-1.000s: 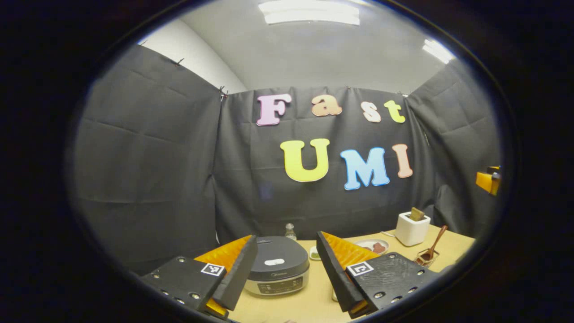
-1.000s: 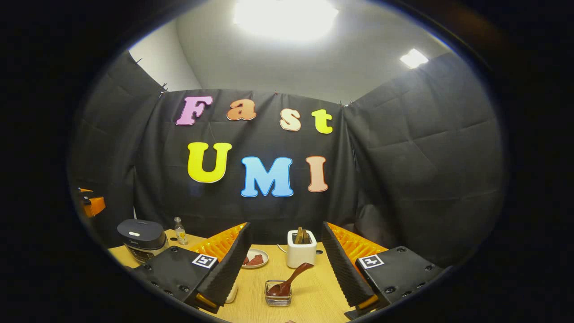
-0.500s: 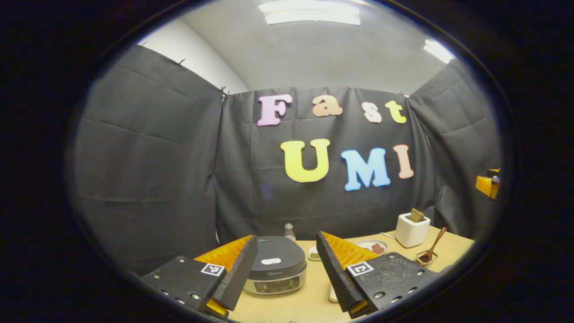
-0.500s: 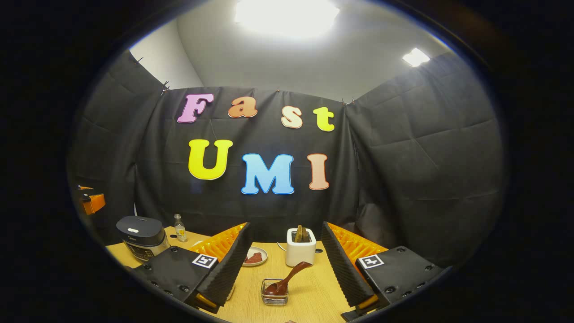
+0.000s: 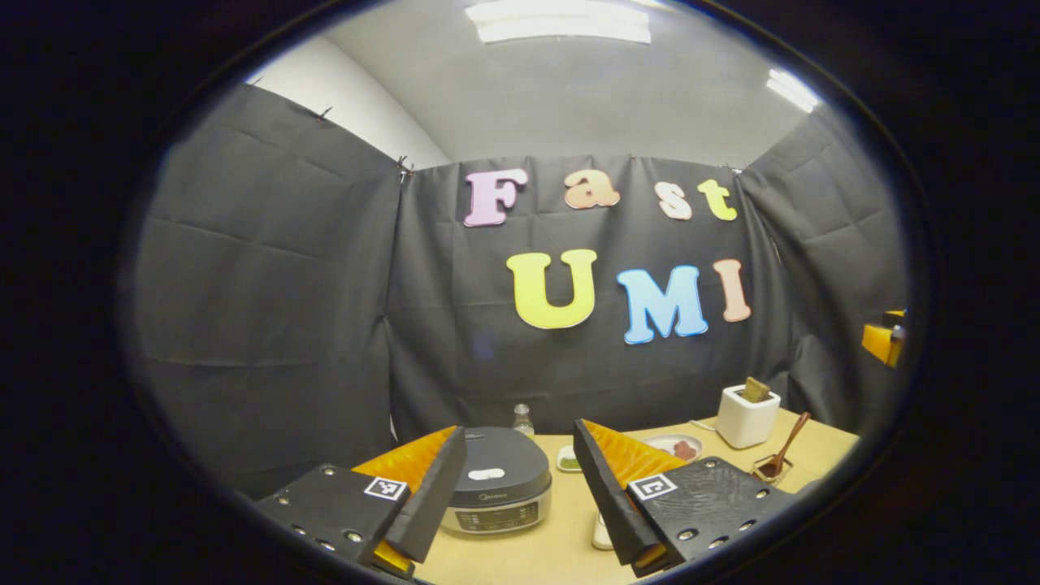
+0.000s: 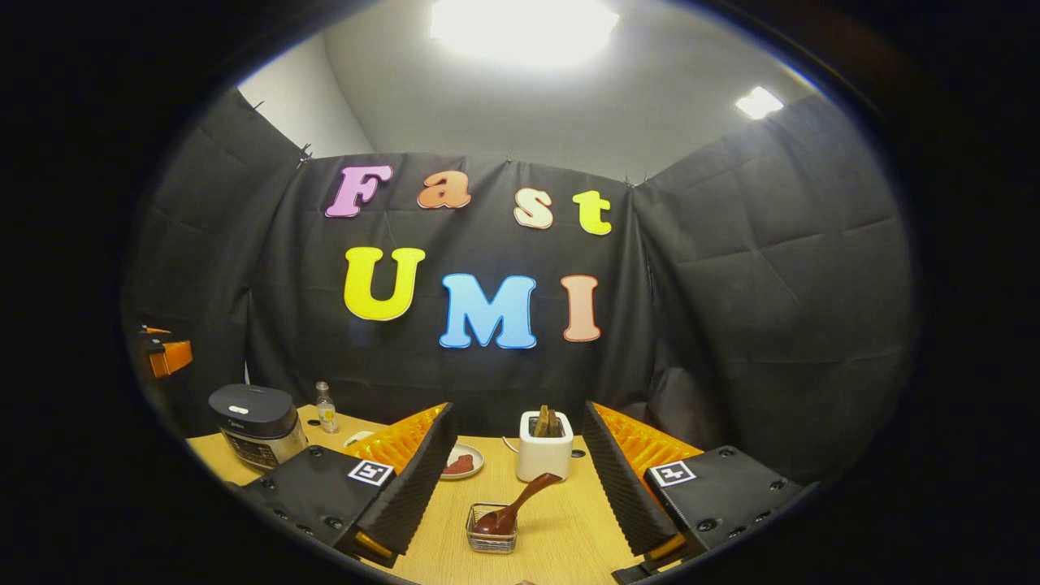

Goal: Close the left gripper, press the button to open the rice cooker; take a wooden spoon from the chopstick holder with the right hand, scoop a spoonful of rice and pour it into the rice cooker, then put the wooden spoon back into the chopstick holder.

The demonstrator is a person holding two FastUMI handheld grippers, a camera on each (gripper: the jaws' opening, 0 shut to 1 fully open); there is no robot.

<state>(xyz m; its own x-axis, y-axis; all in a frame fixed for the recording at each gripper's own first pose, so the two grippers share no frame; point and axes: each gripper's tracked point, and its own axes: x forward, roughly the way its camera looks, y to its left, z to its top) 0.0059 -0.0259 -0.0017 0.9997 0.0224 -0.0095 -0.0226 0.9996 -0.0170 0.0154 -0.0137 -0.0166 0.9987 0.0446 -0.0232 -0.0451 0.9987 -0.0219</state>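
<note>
Left gripper view shows nothing done yet: left gripper [image 5: 512, 479] gapes unclosed, rice cooker [image 5: 497, 490] lid down at 6 o'clock, while right gripper [image 6: 516, 479] spreads empty around wooden spoon [image 6: 512, 508] in chopstick holder [image 6: 490, 540].

Black cloth walls [image 5: 268, 284], wooden table [image 6: 561, 528] (pale), bright ceiling lights [image 6: 524, 24].

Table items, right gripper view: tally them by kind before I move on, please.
Rice cooker: 1
Bottle: 1
Plate: 1
Toaster: 1
Chopstick holder: 1
Wooden spoon: 1
Total: 6
</note>
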